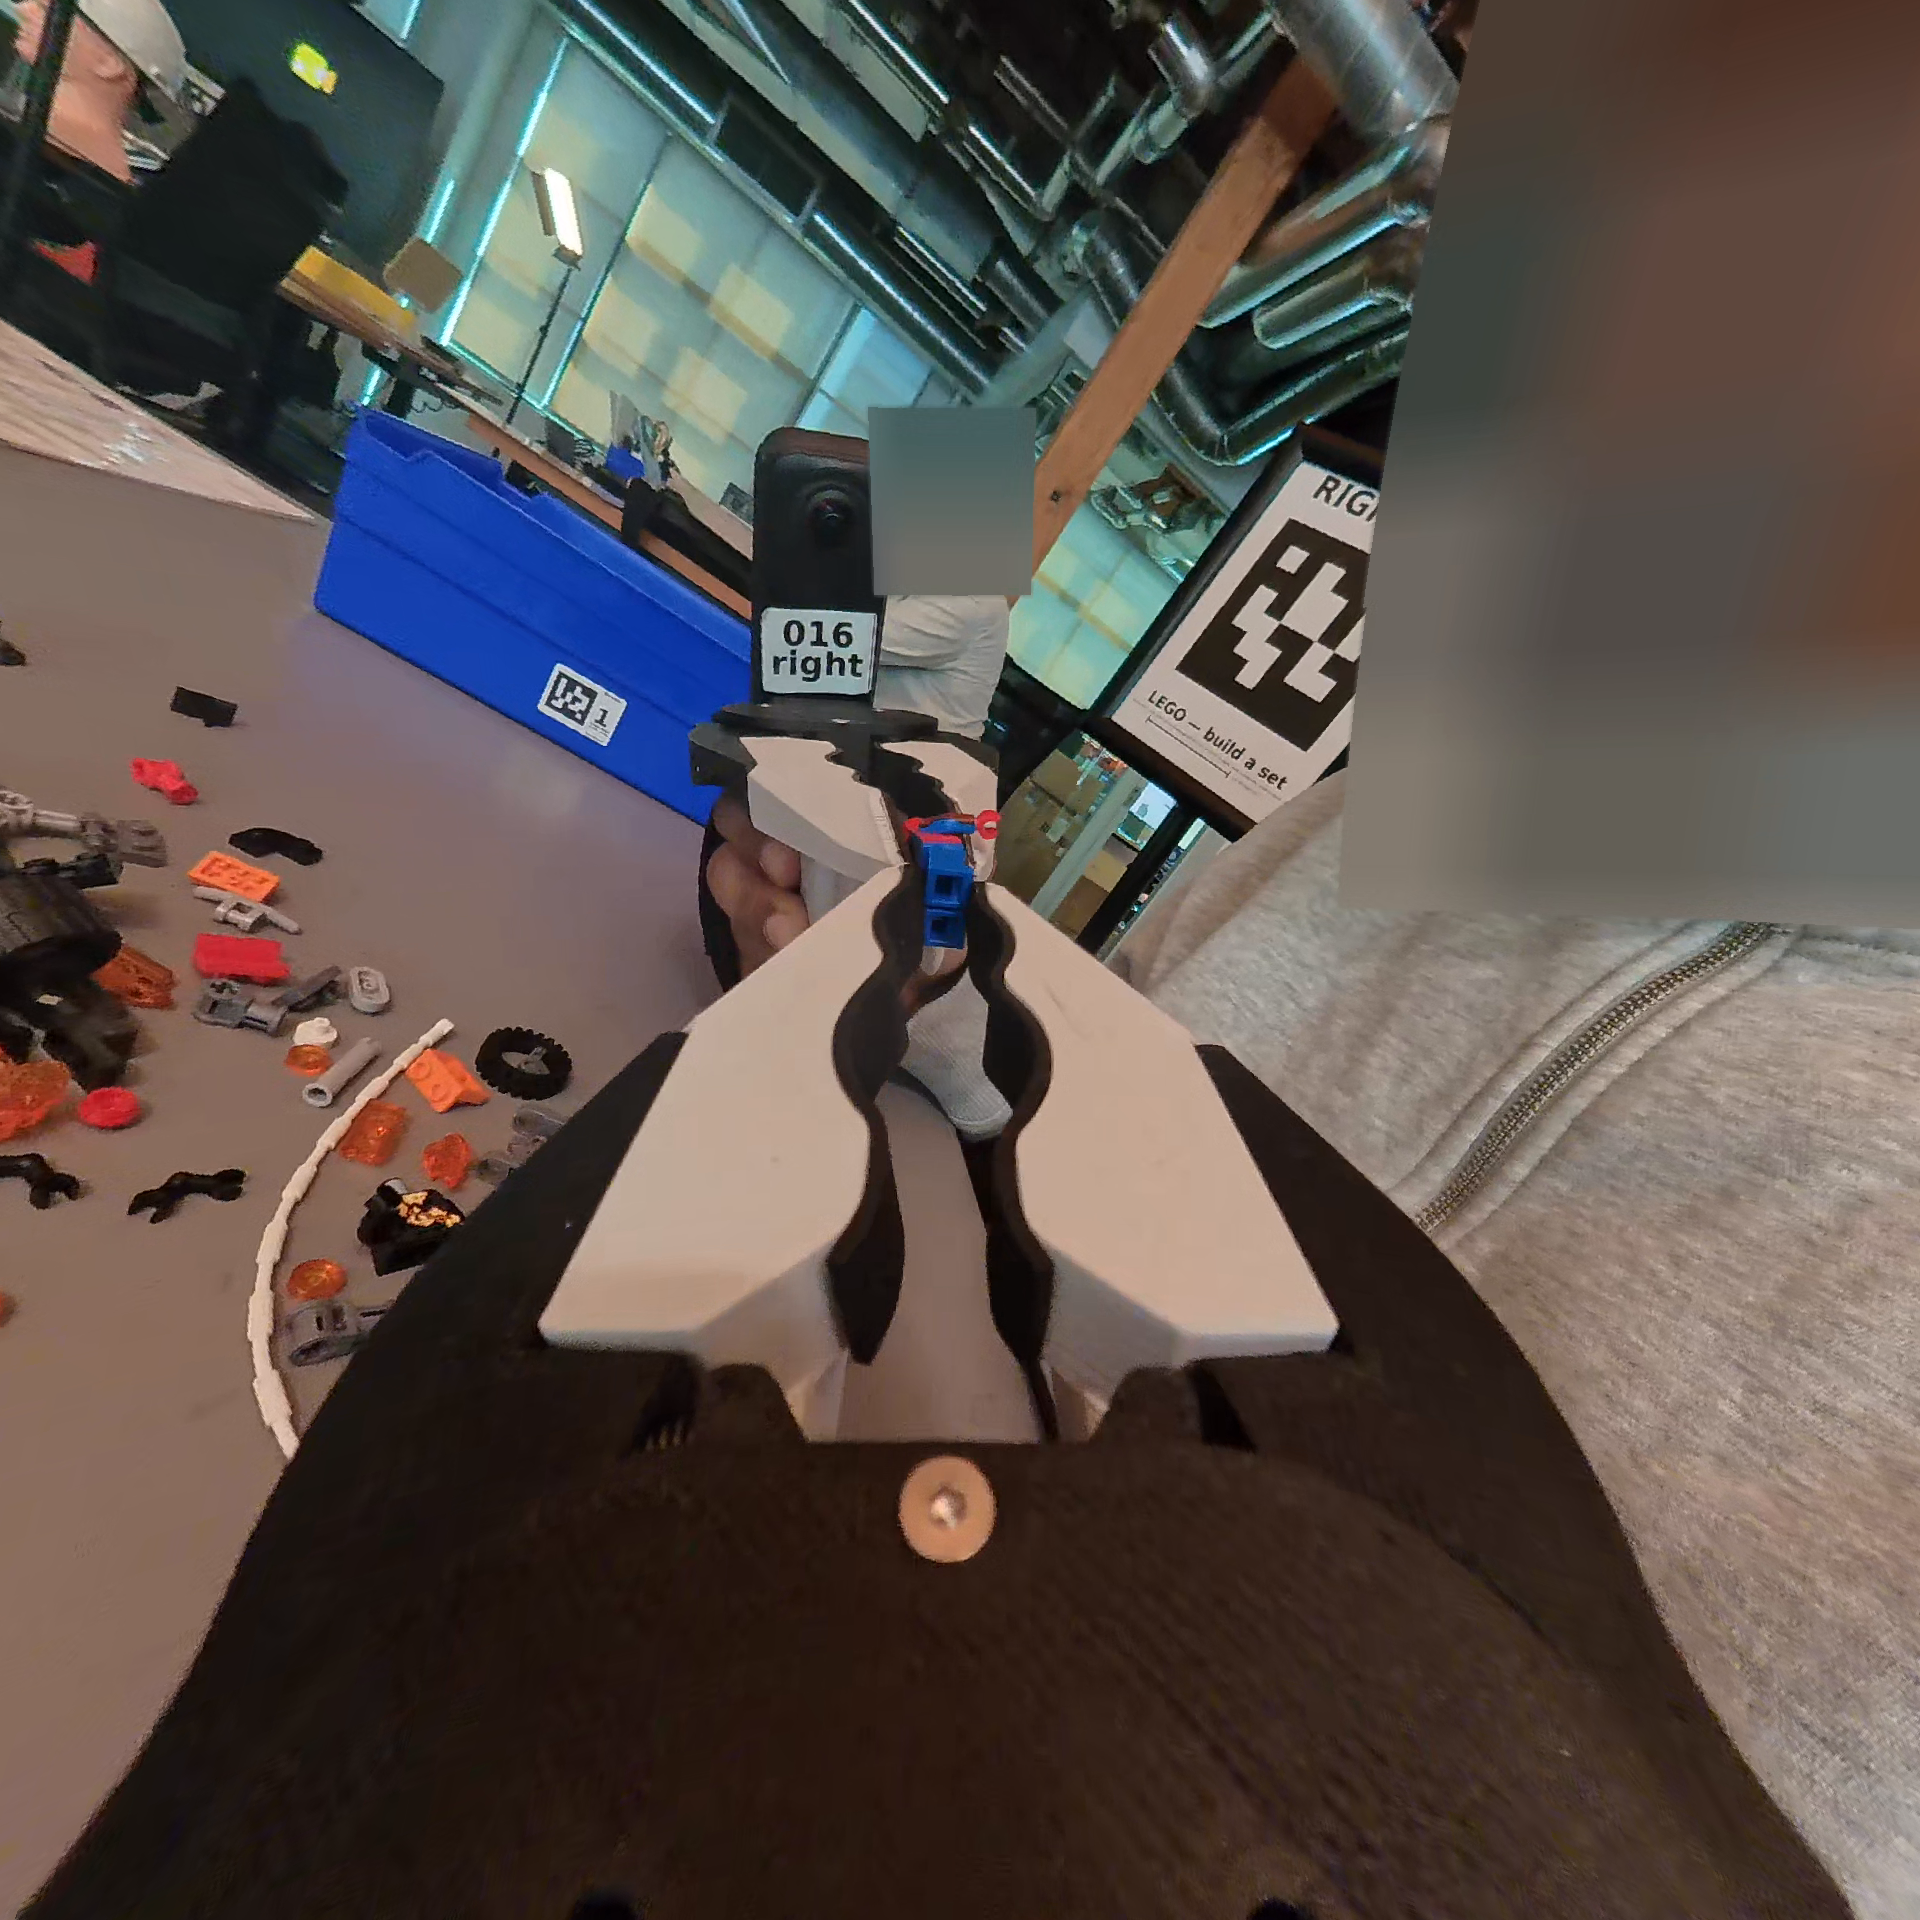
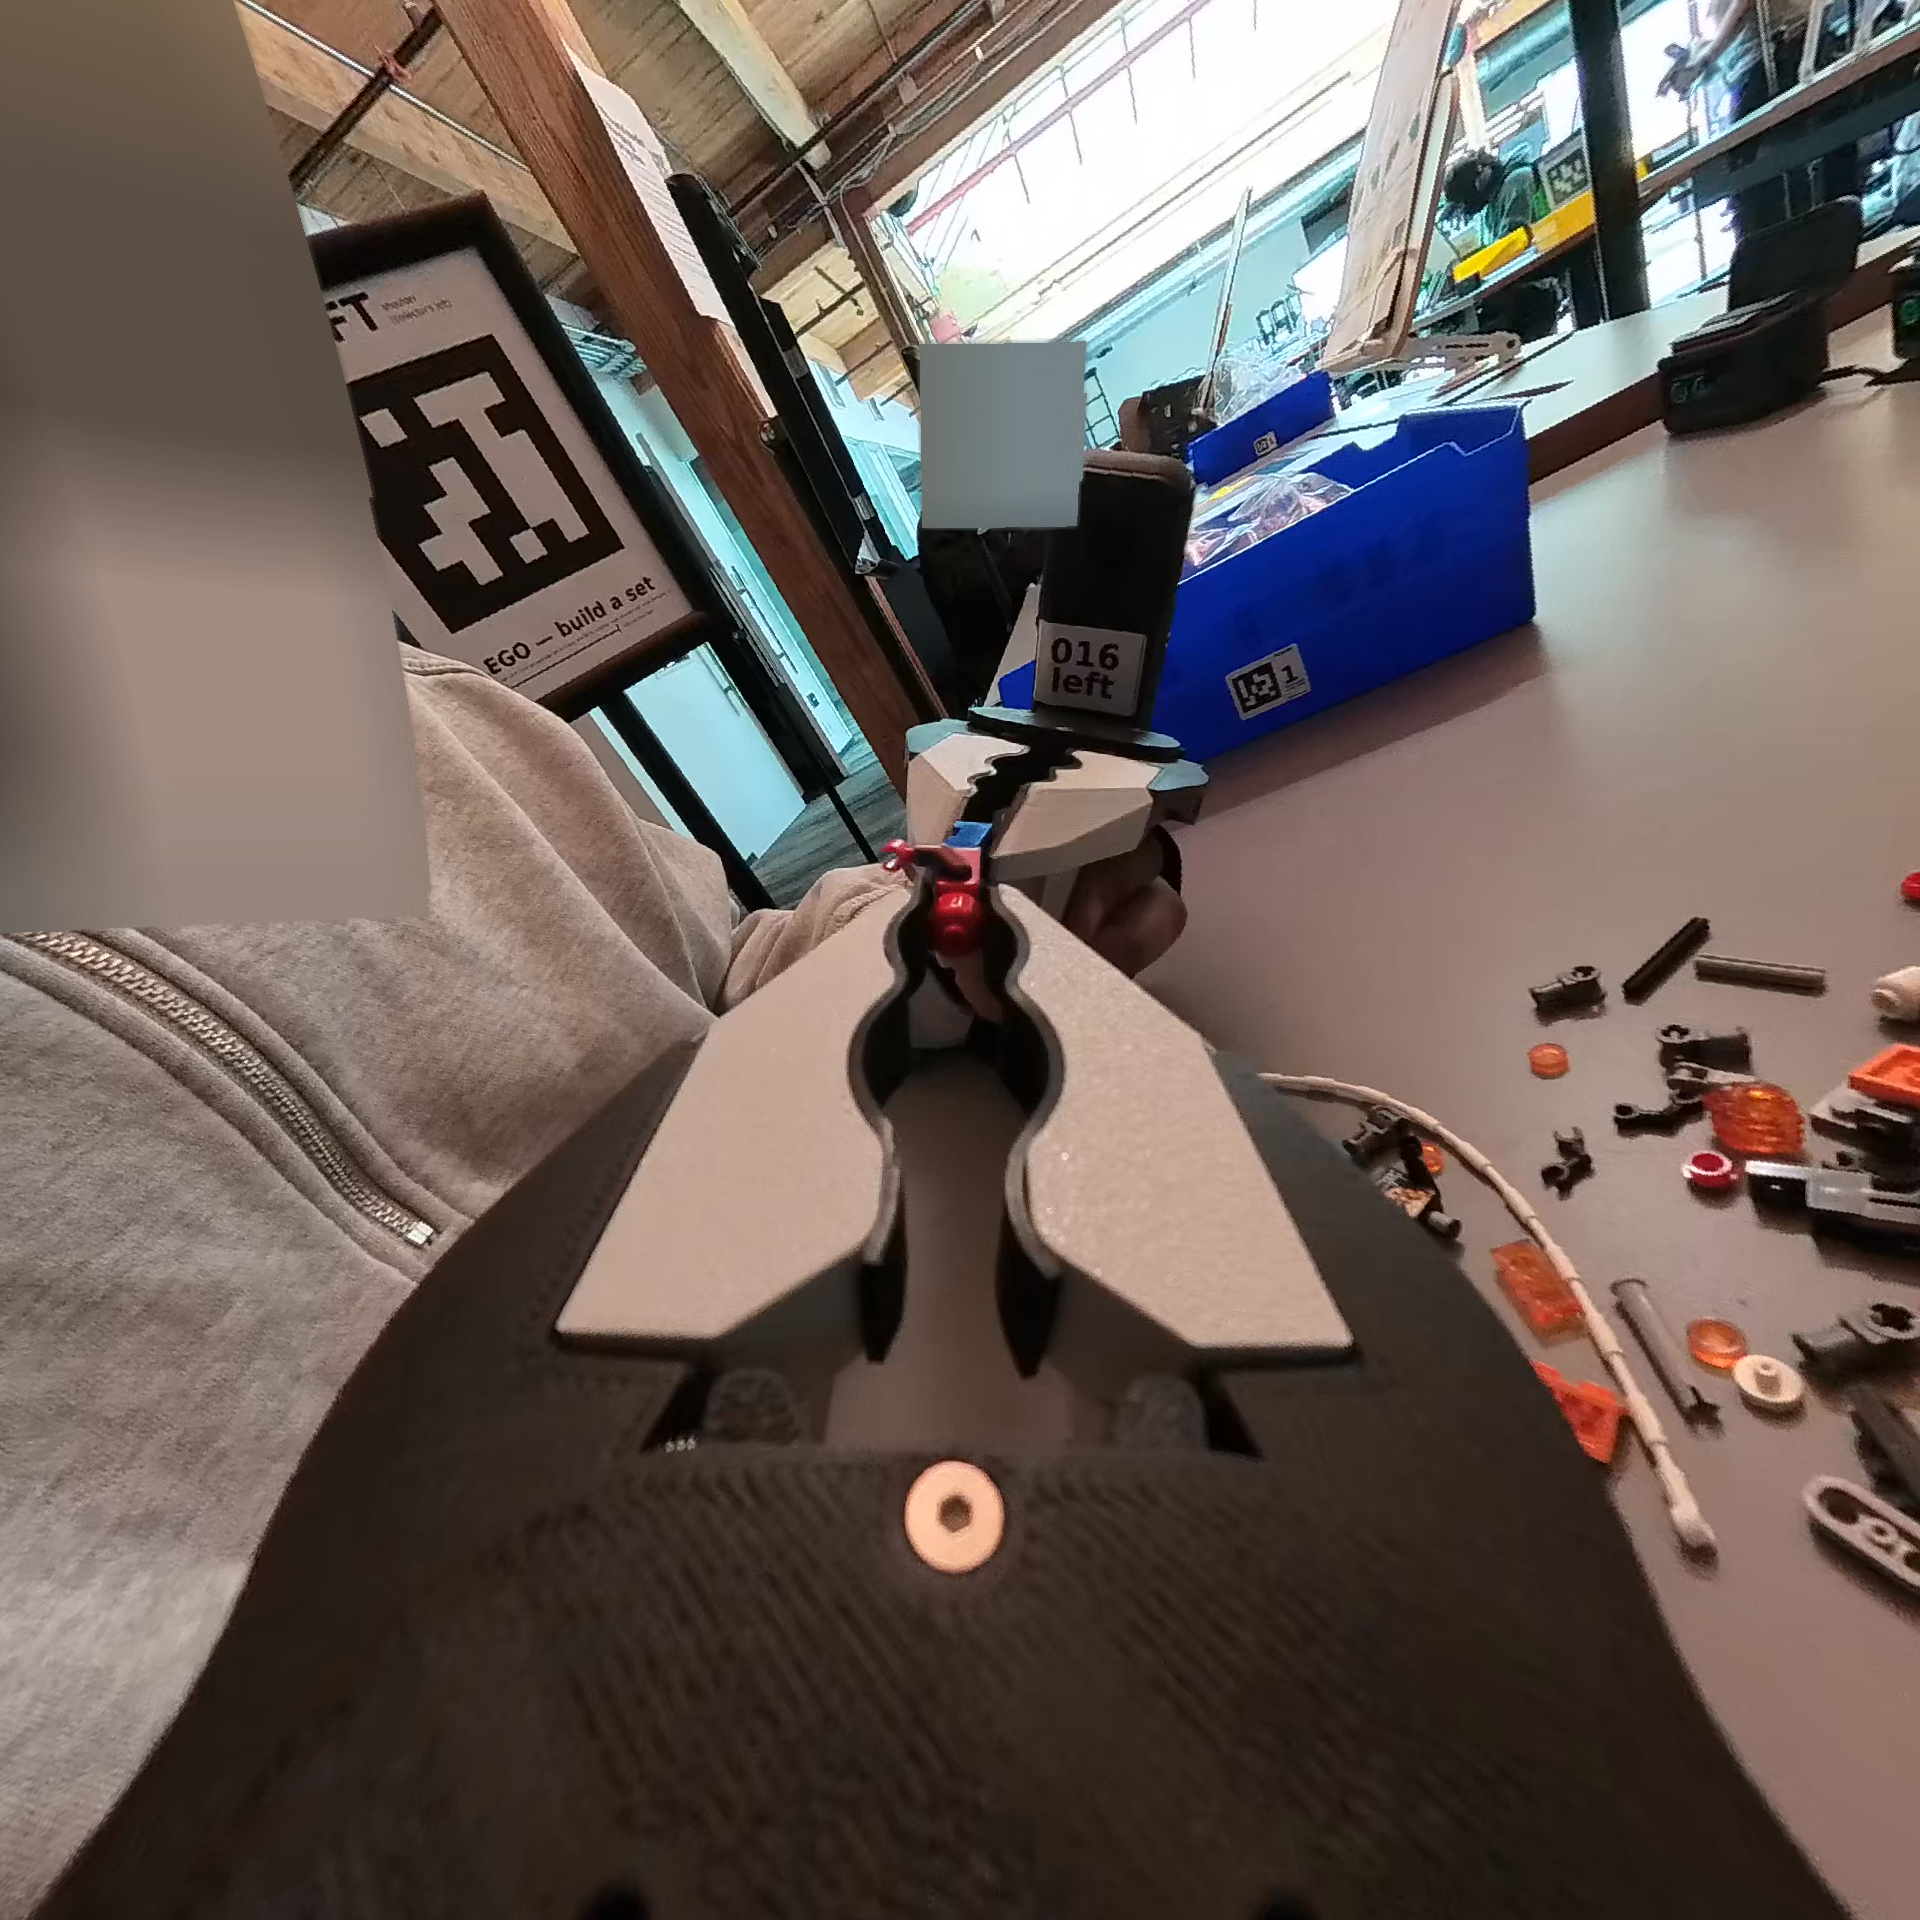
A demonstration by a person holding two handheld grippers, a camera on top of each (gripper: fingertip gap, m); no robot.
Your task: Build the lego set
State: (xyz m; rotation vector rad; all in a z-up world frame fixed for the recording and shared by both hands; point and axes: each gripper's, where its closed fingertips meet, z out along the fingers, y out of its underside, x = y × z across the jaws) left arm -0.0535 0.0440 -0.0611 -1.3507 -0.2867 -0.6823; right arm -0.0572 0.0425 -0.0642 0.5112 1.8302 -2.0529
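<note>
Both grippers are raised above the table and meet tip to tip. My left gripper (image 1: 943,894) is shut on a small blue lego piece (image 1: 943,902) with two square holes. My right gripper (image 2: 956,914) is shut on a small red lego piece (image 2: 954,920) with a round end. The red piece (image 1: 951,828) touches the top of the blue one, whose edge shows as a blue corner (image 2: 968,834) in the right wrist view. The right gripper (image 1: 883,800) faces the left camera; the left gripper (image 2: 1023,805) faces the right camera.
Loose lego parts lie on the grey table (image 1: 436,769): orange, red, black and grey pieces, a black tyre (image 1: 523,1061), a white flexible strip (image 1: 312,1164) (image 2: 1558,1278). A blue bin (image 1: 499,592) (image 2: 1382,582) stands behind. A person's grey zip jacket (image 1: 1558,1143) is close by. The tips of both grippers are at nearly the same place.
</note>
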